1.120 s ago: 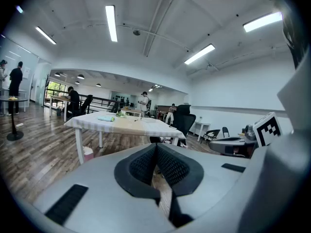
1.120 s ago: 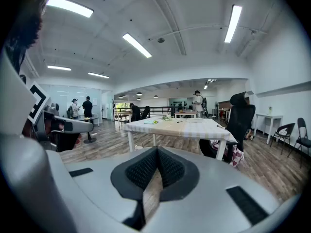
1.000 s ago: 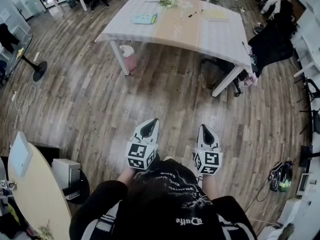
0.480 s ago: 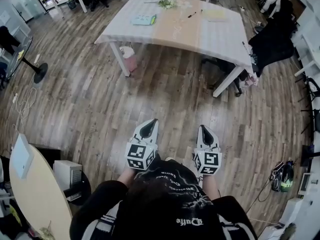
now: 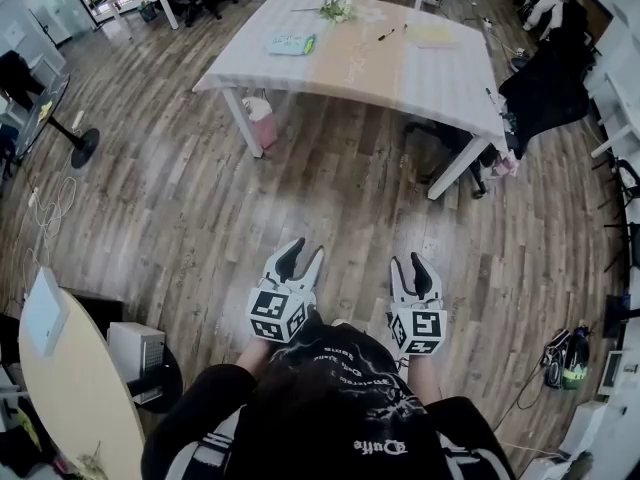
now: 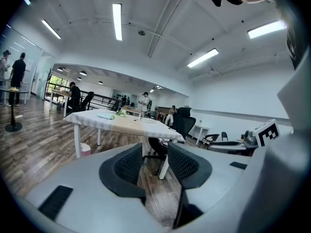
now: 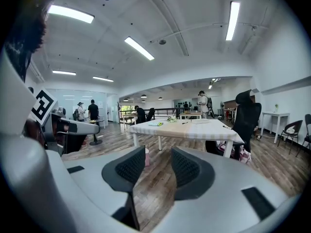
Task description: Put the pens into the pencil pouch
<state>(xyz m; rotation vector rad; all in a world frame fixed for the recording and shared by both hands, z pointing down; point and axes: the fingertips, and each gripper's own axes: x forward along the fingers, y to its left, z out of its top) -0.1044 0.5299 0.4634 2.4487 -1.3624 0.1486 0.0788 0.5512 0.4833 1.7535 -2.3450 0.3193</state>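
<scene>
The pouch (image 5: 291, 44) is a teal, flat thing lying on the far white-clothed table (image 5: 440, 83). On the same table a dark pen (image 5: 385, 32) lies beside a yellow sheet (image 5: 432, 34). Both grippers are held close to my body over the wooden floor, well short of the table. My left gripper (image 5: 305, 258) and right gripper (image 5: 413, 271) have just been opening and now stand open, with nothing between their jaws. In the left gripper view the jaws (image 6: 154, 161) frame the table (image 6: 121, 123). In the right gripper view the jaws (image 7: 158, 166) point at the table (image 7: 189, 128) and pouch (image 7: 156, 124).
A black office chair draped with a jacket (image 5: 545, 83) stands at the table's right end. A pink bin (image 5: 262, 123) sits by a table leg. A round beige table (image 5: 70, 388) is at my near left, bags (image 5: 565, 353) at the right. Several people stand far off.
Both grippers' jaws have gone from shut to open. The hands have stayed where they were over the floor.
</scene>
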